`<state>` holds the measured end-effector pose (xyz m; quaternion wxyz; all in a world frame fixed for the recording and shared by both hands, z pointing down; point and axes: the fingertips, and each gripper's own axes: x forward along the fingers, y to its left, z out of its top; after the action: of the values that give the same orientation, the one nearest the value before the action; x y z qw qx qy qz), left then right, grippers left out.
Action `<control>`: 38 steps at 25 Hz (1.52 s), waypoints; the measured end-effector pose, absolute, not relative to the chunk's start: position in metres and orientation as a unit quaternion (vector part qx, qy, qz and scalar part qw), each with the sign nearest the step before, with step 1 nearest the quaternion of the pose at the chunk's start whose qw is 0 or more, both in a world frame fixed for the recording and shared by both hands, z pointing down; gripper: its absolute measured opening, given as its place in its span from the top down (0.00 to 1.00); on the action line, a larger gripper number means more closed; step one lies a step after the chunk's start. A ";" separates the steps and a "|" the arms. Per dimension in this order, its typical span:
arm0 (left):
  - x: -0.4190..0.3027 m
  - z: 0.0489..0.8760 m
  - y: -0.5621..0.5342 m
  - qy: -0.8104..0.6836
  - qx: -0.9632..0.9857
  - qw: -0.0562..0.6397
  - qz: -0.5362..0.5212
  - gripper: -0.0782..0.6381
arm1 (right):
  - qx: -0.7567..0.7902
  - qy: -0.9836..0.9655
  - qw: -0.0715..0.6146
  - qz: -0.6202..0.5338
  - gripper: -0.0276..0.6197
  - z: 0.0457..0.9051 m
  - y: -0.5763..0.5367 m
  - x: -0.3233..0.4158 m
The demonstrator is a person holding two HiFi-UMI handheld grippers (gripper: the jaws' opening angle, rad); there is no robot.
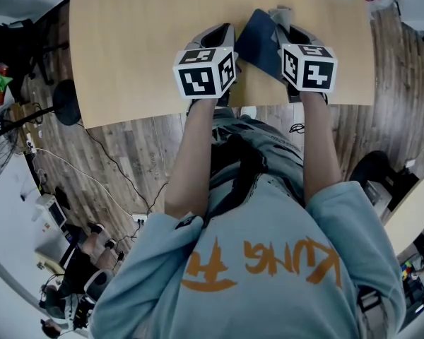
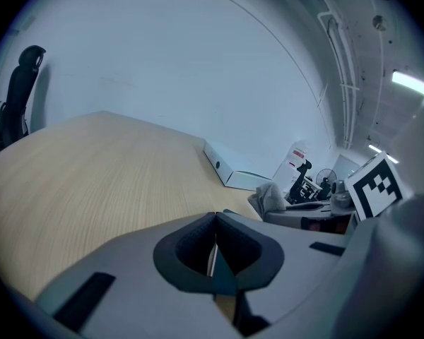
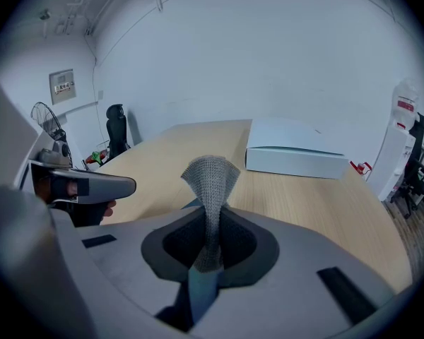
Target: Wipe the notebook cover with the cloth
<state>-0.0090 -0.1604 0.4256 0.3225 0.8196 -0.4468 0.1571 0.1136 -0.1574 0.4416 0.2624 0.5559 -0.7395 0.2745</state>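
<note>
A dark blue notebook is held tilted above the near edge of the wooden table, between my two grippers. My left gripper is shut on the notebook's left edge, which shows as a thin teal sliver between its jaws. My right gripper is shut on a grey knitted cloth, which stands up in a fold out of the jaws. In the head view the cloth sits at the notebook's far right corner. A strip of the notebook shows under the cloth.
A flat white box lies at the table's far right, also seen as a white box in the left gripper view. A black office chair and a fan stand beyond the table. The person's torso is close to the near table edge.
</note>
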 end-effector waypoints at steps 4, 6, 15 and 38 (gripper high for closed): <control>-0.013 0.427 -0.174 -0.445 0.820 0.324 0.157 0.87 | 0.555 -0.739 0.263 0.276 0.91 0.443 -0.171 0.107; -0.014 0.428 -0.180 -0.443 0.820 0.326 0.157 0.87 | 0.555 -0.739 0.265 0.276 0.91 0.444 -0.176 0.105; -0.013 0.433 -0.204 -0.436 0.821 0.330 0.161 0.87 | 0.548 -0.741 0.269 0.279 0.91 0.448 -0.199 0.095; -0.028 0.449 -0.228 -0.444 0.811 0.345 0.161 0.87 | 0.520 -0.744 0.299 0.294 0.91 0.477 -0.221 0.069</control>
<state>-0.0284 -0.2279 0.4490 0.3449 0.8108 -0.4445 0.1614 0.0689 -0.2213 0.4769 0.2989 0.5199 -0.7442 0.2941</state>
